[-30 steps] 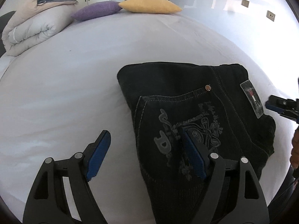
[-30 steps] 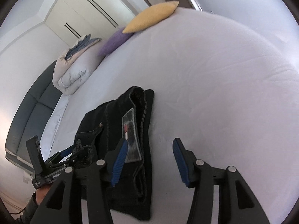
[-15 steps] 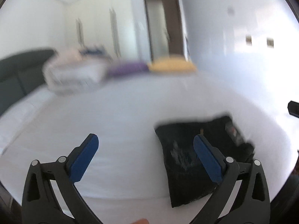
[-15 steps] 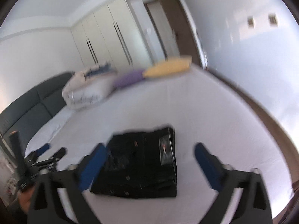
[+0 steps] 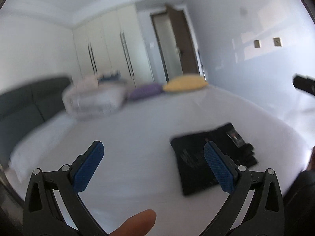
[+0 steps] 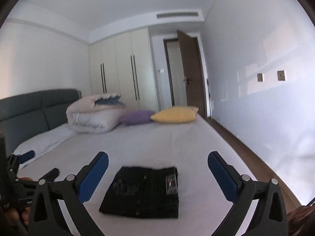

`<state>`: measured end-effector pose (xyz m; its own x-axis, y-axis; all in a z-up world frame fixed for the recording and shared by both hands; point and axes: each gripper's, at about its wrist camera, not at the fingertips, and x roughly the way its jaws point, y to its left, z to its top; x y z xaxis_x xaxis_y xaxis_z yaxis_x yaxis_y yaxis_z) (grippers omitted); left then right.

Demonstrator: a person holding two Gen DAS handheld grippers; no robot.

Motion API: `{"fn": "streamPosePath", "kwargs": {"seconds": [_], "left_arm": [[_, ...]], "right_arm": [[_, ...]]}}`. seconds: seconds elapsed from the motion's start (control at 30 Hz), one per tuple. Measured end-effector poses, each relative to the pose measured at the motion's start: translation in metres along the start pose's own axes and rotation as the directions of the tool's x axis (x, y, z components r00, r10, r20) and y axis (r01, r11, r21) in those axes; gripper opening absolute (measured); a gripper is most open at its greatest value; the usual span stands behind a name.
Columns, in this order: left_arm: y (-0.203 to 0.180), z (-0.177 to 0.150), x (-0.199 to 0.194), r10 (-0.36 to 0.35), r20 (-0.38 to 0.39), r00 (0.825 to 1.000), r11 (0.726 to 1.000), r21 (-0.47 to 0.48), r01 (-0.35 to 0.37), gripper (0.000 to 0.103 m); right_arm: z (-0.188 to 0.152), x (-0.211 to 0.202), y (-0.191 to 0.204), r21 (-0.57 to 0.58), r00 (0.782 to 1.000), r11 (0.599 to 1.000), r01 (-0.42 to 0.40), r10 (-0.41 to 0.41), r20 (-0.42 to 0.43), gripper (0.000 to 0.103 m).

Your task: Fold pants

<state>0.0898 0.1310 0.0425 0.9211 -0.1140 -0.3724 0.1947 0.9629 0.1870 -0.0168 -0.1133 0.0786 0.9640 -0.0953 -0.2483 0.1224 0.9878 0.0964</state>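
Observation:
Black jeans (image 6: 142, 192), folded into a compact rectangle with a brand patch on top, lie on the white bed sheet (image 6: 157, 143) near its front edge. The same pants (image 5: 198, 159) show low right in the left wrist view, partly behind a blue fingertip (image 5: 216, 165). My left gripper (image 5: 153, 147) is raised above the bed, open and holding nothing. My right gripper (image 6: 157, 157) also hovers well above the pants, open and holding nothing. The left gripper's body (image 6: 21, 179) appears at the far left of the right wrist view.
A rolled duvet (image 6: 92, 116), a purple pillow (image 6: 137, 117) and a yellow pillow (image 6: 174, 114) lie at the far end of the bed. A dark headboard (image 6: 29, 108) runs along the left. Wardrobes (image 6: 120, 68) and an open door (image 6: 190, 70) stand behind. A fingertip (image 5: 135, 224) shows bottom centre.
Both grippers opened wide and let go of the pants, then lifted up and pulled back. The views now tilt toward the room. The folded pants stay flat on the bed.

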Motion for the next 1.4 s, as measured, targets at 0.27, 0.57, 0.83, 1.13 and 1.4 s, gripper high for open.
{"fn": "streamPosePath", "kwargs": {"seconds": [0.27, 0.57, 0.83, 1.13, 1.4], "left_arm": [[0.003, -0.027, 0.039, -0.049, -0.240, 0.970, 0.987, -0.158, 0.011, 0.103], [0.001, -0.045, 0.075, -0.066, -0.287, 0.956, 0.984, -0.178, 0.015, 0.103], [-0.002, -0.054, 0.086, -0.067, -0.302, 0.951, 0.984, -0.176, 0.014, 0.103], [0.000, -0.057, 0.086, -0.071, -0.304, 0.950, 0.984, -0.177, 0.017, 0.103], [0.002, -0.057, 0.086, -0.075, -0.304, 0.950, 0.984, -0.177, 0.021, 0.103]], "right_arm": [[-0.032, 0.015, 0.008, 0.032, 0.974, 0.999, 0.015, -0.007, -0.225, 0.103], [-0.050, 0.026, 0.014, 0.023, 0.956, 0.999, 0.035, -0.027, -0.293, 0.103], [-0.056, 0.034, 0.010, 0.039, 0.940, 0.998, 0.043, -0.027, -0.339, 0.103], [-0.059, 0.036, 0.011, 0.039, 0.932, 0.999, 0.033, -0.017, -0.363, 0.103], [-0.061, 0.038, 0.013, 0.036, 0.929, 0.999, 0.031, -0.015, -0.370, 0.103]]}}
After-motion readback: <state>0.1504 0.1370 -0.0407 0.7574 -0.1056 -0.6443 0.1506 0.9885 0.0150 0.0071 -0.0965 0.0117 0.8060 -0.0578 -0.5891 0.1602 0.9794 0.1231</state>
